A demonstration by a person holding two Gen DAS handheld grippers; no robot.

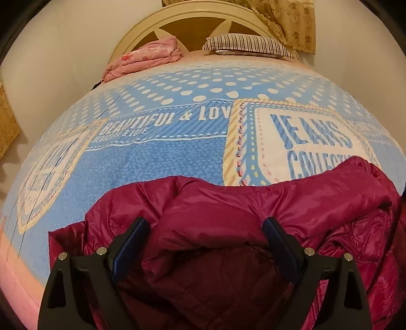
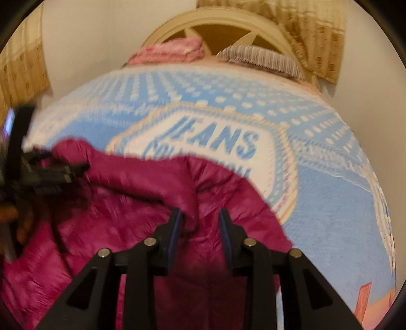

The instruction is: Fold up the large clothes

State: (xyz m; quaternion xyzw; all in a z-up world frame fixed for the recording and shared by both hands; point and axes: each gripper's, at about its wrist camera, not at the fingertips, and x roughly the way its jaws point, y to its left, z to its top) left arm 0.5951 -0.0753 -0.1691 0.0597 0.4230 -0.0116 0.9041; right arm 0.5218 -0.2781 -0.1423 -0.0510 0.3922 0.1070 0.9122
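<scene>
A magenta quilted puffer jacket (image 1: pixel 228 210) lies bunched on the near part of a blue bedspread (image 1: pixel 157 162). My left gripper (image 1: pixel 205 224) hangs just above the jacket's folded middle with its jaws wide open and nothing pressed between the blue pads. In the right wrist view the jacket (image 2: pixel 127 228) fills the lower left. There my right gripper (image 2: pixel 200 215) stands partly open over a raised fold near the jacket's right edge, and the pads do not pinch the cloth. The left gripper (image 2: pixel 76 168) shows blurred at the left edge of that view, over the jacket.
The bedspread (image 2: pixel 317 190) carries white dots and a "JEANS COLLECTION" patch. At the bed's far end sit a folded pink quilt (image 1: pixel 147 58) and a striped pillow (image 1: pixel 248 44) against a cream headboard (image 1: pixel 198 17). A tan curtain (image 1: pixel 291 22) hangs at the right.
</scene>
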